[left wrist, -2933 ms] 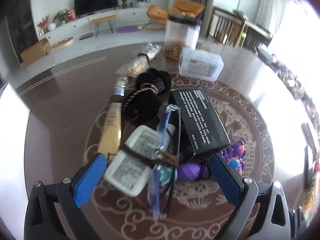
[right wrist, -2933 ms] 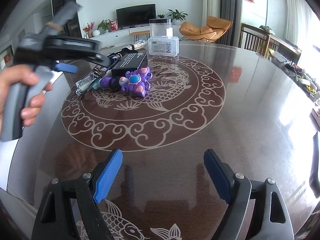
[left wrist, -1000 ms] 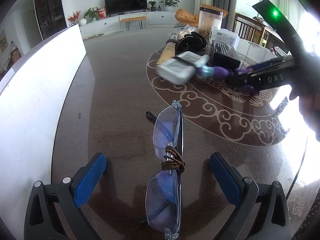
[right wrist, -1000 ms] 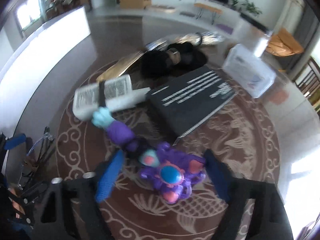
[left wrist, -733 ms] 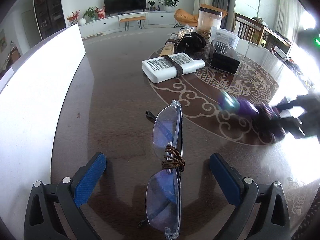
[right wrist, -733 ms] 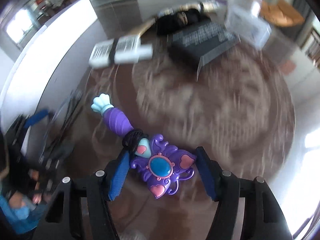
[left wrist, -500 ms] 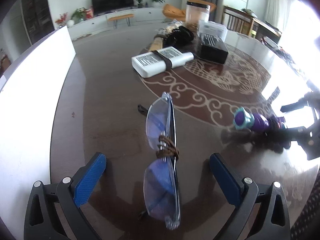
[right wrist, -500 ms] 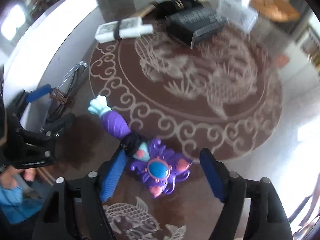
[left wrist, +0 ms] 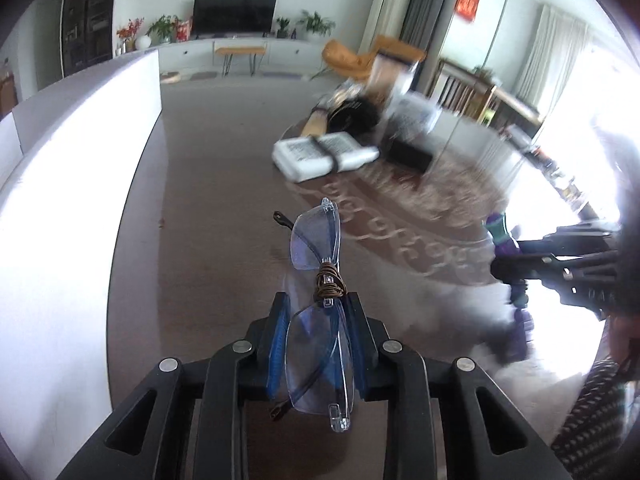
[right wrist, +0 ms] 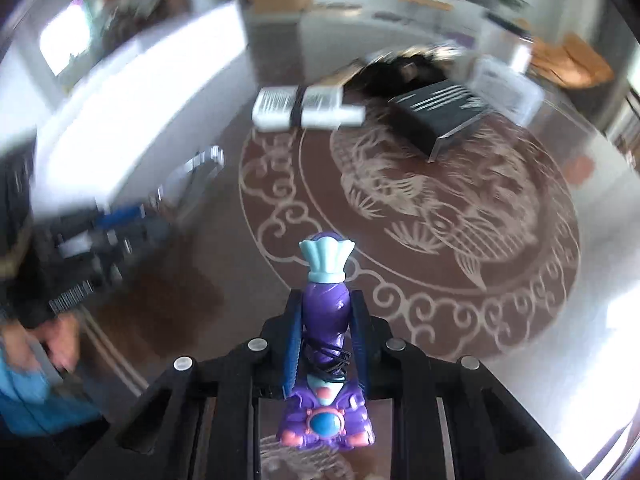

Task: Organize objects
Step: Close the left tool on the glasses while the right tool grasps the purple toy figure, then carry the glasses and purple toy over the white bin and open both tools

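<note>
Blue-tinted glasses (left wrist: 316, 240) with a brown hair tie wound round the bridge stick out forward from my left gripper (left wrist: 317, 300), which is shut on the near lens, just above the dark table. A purple toy wand (right wrist: 324, 312) with a pale blue tip points forward between the blue pads of my right gripper (right wrist: 325, 300). Those jaws are closing and the pads press on its handle. In the left wrist view the right gripper (left wrist: 516, 266) comes in from the right with the toy wand (left wrist: 502, 236). The left gripper (right wrist: 120, 216) shows blurred in the right wrist view.
Farther back on the patterned round table (right wrist: 440, 208) lie a white flat bottle with a dark band (right wrist: 304, 108), a black box (right wrist: 440, 112), a black scrunchie (left wrist: 356, 114), a clear plastic box (right wrist: 508, 88) and a jar (left wrist: 390, 76). A person's hand (right wrist: 60, 340) is at left.
Both grippers went from open to shut: the left on the glasses, which have risen slightly, the right on the purple toy, whose handle now points straight ahead.
</note>
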`<state>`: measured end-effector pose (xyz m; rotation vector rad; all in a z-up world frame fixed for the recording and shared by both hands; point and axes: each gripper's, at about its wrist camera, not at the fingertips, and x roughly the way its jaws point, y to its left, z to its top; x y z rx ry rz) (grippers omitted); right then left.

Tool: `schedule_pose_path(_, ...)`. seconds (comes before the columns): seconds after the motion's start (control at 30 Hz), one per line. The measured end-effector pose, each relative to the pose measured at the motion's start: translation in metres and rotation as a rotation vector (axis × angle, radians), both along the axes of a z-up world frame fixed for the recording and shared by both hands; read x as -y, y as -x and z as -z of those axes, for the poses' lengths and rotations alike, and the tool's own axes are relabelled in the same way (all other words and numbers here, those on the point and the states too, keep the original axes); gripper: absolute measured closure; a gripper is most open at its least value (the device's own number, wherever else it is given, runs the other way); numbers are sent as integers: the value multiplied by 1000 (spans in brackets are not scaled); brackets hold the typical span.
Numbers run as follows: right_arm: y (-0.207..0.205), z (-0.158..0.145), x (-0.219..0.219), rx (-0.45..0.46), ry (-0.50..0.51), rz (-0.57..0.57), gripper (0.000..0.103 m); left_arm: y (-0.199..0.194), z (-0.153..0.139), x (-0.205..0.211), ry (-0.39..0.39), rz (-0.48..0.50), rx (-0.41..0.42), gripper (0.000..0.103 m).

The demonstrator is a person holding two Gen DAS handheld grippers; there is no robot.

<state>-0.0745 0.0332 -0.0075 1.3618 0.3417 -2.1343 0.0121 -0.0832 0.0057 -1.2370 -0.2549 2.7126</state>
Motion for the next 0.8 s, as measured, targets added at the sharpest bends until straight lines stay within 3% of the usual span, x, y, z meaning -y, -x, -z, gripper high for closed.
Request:
schedule_pose_path(0.13, -3, -32, -4, -46, 143, 112, 80, -27, -33, -4, -81, 29, -77, 76)
schedule_pose_path(0.27, -16, -83, 20, -130, 267, 118, 80, -61, -89, 24, -158, 12, -186, 76)
schedule_pose_path(0.3, -35, -105, 23, -148, 287, 111, 80, -67, -99, 33, -167, 1, -205, 76)
schedule_pose_path(0.37, -48, -137, 43, -198, 329, 72, 80, -83, -128, 64, -166, -46, -262, 76)
schedule_pose_path(0.5, -68, -186, 100, -222, 446, -56, 80, -113, -164, 135, -67, -210, -323, 76)
schedule_pose_path(0.57, -73, -199, 132, -186, 497, -121, 80, -121, -166, 169, -10, -304, -309, 76)
schedule_pose_path(0.67, -80, -202, 188, -68, 545, -222, 80, -123, -148, 218, 64, -426, -206, 76)
schedule_pose_path(0.8, -79, -167, 271, 68, 453, -306, 78, -109, -110, 252, 127, -501, 0, 72)
